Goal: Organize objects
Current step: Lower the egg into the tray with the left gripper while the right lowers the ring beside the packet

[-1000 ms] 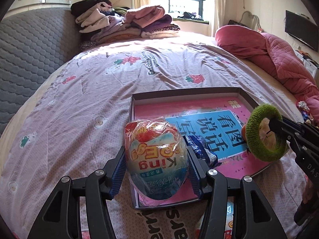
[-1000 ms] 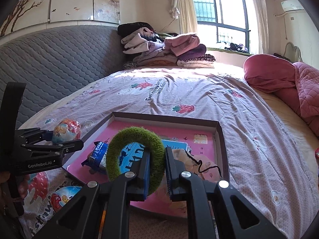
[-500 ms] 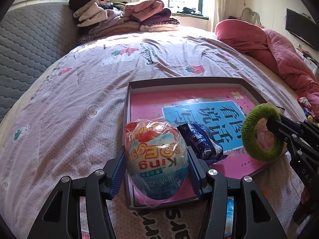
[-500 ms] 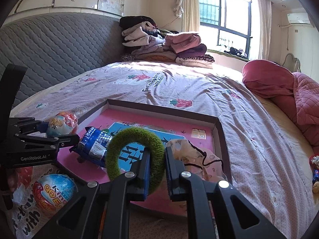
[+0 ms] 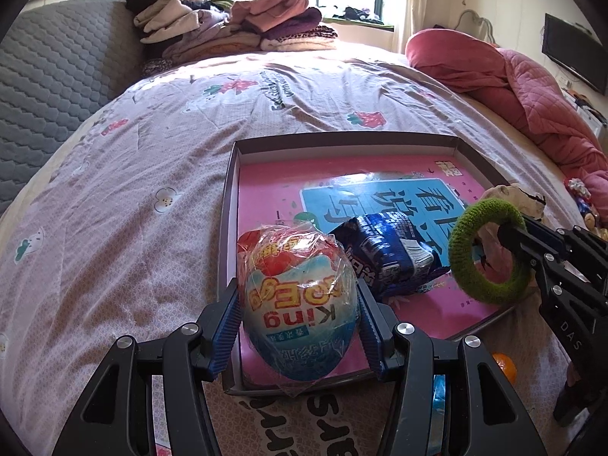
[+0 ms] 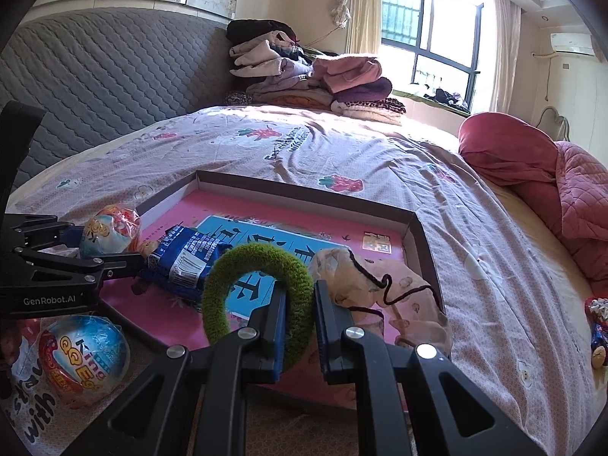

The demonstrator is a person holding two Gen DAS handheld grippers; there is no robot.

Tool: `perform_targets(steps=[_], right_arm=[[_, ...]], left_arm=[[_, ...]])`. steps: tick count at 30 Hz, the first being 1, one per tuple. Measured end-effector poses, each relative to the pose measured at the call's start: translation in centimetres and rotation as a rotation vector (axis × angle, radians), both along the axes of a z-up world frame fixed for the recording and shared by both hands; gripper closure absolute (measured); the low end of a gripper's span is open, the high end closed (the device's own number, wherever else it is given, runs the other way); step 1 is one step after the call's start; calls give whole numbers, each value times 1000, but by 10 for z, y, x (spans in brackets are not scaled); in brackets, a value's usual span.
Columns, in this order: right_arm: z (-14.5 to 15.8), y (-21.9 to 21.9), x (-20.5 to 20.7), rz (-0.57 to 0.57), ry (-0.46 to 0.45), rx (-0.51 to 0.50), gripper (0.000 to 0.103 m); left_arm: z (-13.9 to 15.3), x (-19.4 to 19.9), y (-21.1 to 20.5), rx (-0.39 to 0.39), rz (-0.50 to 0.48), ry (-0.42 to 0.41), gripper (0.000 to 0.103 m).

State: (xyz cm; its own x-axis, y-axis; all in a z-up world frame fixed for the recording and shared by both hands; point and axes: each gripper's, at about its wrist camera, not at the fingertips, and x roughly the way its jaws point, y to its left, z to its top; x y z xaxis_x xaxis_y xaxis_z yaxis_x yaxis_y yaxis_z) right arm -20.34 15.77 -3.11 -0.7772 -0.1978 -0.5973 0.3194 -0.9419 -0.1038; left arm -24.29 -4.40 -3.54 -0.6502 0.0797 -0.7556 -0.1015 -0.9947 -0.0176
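- nearest you, the left gripper (image 5: 300,326) is clamped on the wrapped toy egg (image 5: 300,304); both blue pads press its sides, and the egg hangs over the near left corner of the box lid (image 5: 228,205).
- the right gripper (image 6: 298,326) is pinched together on the green knitted ring (image 6: 258,288), gripping one side of the loop; the rest of the ring stands up in front of the fingers, above the near edge of the box lid.
- a second wrapped egg (image 6: 81,357) lies on the bedspread (image 5: 133,209) outside the box lid, just beside its near left corner, not yet collected.
- inside the box lid, a blue snack packet (image 5: 387,254) lies on the pink book (image 5: 304,178) lining its floor; a crumpled beige pouch (image 6: 380,285) with a dark cord rests at its right side.
- step in hand, as a judgement: you are carrying both held items into the box lid; neither has been released.
- next move calls for: lower the egg onto bare pink floor left of the packet, part the pads only once it rests, since it may roll; set the ring between packet and pouch.
- farther off, folded clothes (image 6: 304,79) are stacked by the window (image 6: 429,34), and a pink quilt (image 6: 532,174) lies on the right.
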Motion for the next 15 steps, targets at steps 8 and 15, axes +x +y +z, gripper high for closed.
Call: perform_targets(steps=[8, 15], right_arm=[[-4, -6, 1, 16, -1, 34, 89], [-6, -9, 3, 19, -2, 60, 89]], left_arm=[[-2, 0, 0, -1, -2, -1, 46], [-3, 1, 1, -13, 3, 2, 45]])
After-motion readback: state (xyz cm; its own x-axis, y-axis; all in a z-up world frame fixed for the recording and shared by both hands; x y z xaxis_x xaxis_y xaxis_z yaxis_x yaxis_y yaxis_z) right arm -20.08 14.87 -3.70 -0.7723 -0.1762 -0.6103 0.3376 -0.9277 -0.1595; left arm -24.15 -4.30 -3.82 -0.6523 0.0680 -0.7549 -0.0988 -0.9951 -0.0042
